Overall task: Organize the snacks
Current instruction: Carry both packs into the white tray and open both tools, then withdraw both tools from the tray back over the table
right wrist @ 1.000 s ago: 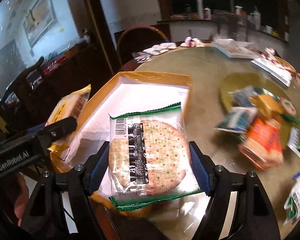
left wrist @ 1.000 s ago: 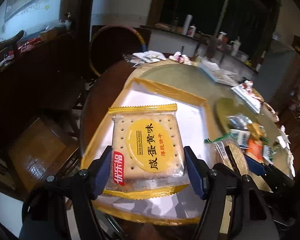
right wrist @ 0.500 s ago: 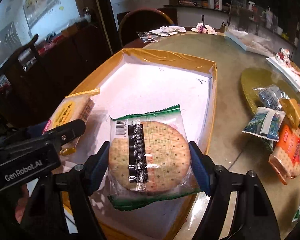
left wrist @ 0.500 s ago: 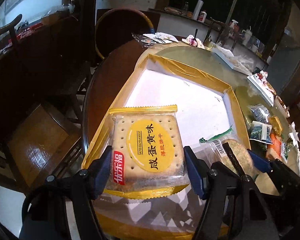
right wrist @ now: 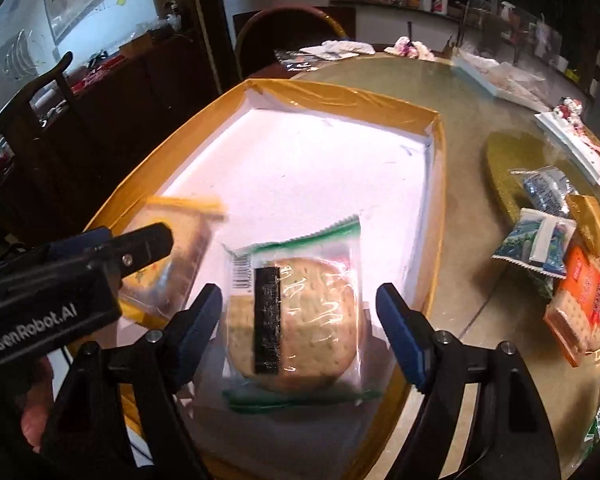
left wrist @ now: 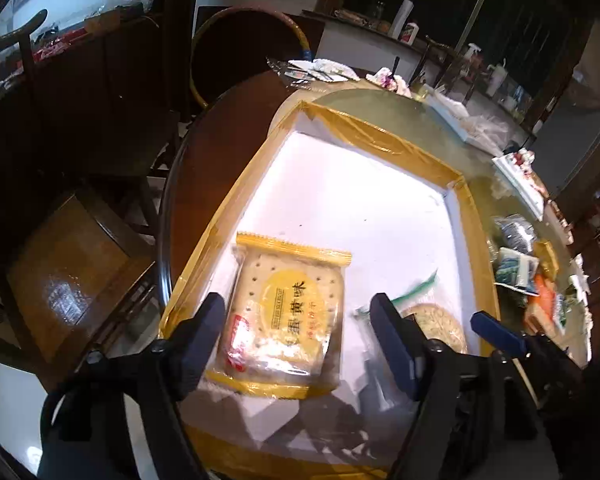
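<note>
Jaws of the left gripper (left wrist: 298,320) stand apart, having just been opening; the yellow salted-egg biscuit packet (left wrist: 284,316) lies between them, clear of both pads, on the white floor of the yellow-rimmed tray (left wrist: 384,140). Low centre in the right wrist view, the right gripper (right wrist: 300,312) has likewise just been opening, its pads off the green-edged round cracker packet (right wrist: 296,312) lying in the tray. More snack packets (right wrist: 572,272) sit on the table (right wrist: 472,92) at right.
</note>
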